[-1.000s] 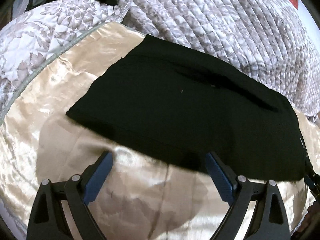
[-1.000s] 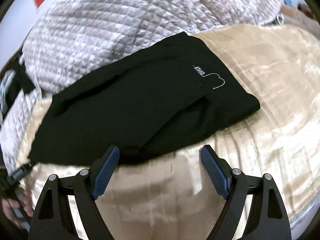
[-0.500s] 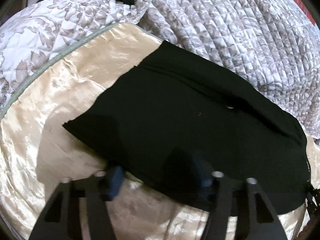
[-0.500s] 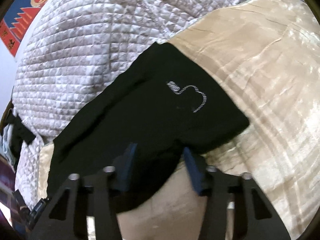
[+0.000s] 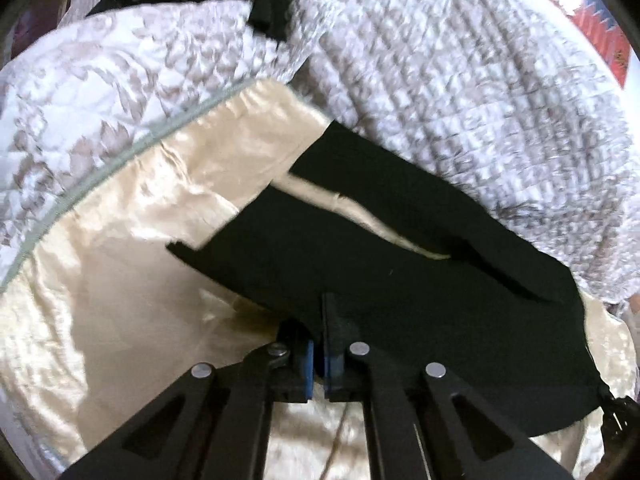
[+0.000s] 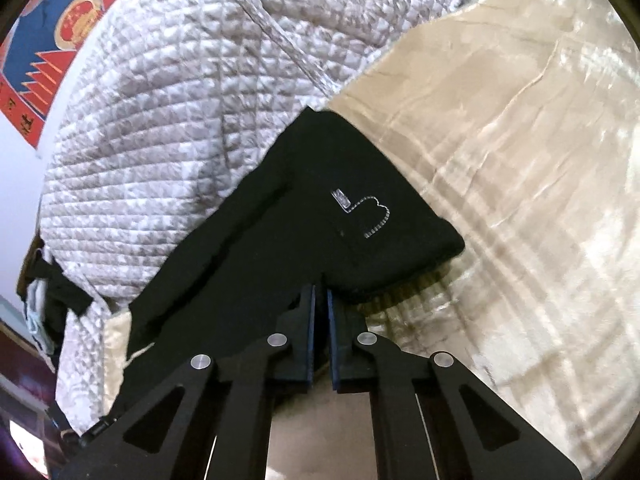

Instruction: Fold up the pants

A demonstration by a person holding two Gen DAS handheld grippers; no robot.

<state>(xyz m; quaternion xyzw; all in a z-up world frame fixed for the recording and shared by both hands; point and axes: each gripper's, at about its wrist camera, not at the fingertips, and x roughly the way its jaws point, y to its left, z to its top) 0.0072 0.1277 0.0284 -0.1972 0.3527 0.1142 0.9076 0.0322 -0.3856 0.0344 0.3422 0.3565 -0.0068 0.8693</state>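
The black pants (image 5: 400, 280) lie across the middle of both frames on the cream satin sheet (image 5: 120, 300), a quilted blanket (image 6: 180, 120) bunched behind. The left gripper (image 5: 318, 344) and right gripper (image 6: 321, 320) have just closed and pinch the near edge. Best lift both evenly, keeping that edge taut, so the fold lands square.
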